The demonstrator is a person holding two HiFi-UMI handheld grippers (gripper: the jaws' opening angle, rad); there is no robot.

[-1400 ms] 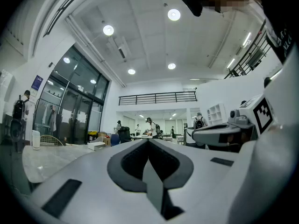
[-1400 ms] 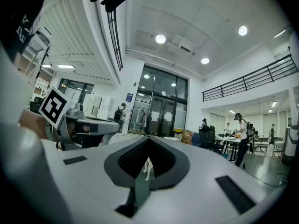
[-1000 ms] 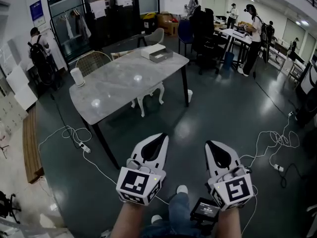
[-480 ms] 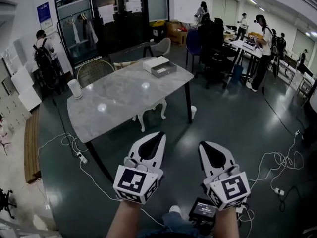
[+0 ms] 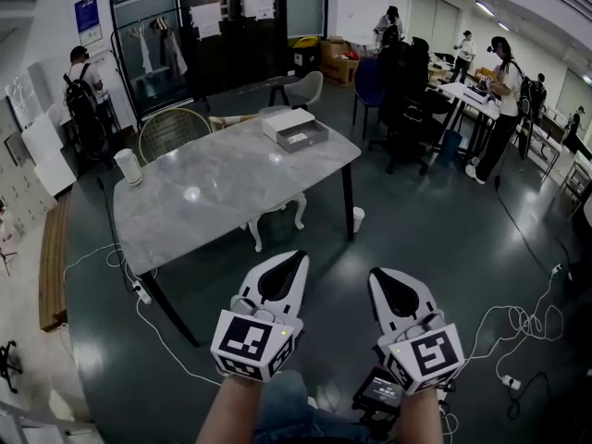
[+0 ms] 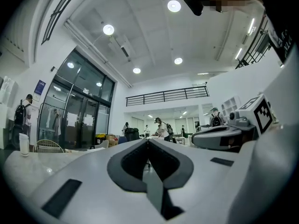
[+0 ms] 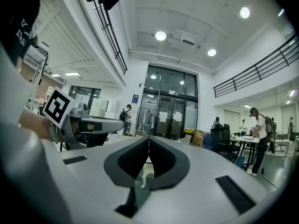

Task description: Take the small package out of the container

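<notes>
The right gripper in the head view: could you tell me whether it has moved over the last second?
Yes. The right gripper has come forward towards the marble table; the stretch of floor between its tip and the table has shrunk.

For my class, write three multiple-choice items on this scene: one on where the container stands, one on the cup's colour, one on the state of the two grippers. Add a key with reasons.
1. Where on the table does the container stand?
A) its far right end
B) its middle
C) its near left corner

2. What colour is the cup at the table's left edge?
A) red
B) white
C) black

3. How are the left gripper and right gripper?
A) both open
B) left holding a package
C) both shut, empty

Key:
1 A, it sits at the end farthest from the grippers.
2 B, it shows white against the grey top.
3 C, each gripper's fingers meet with nothing between.
</notes>
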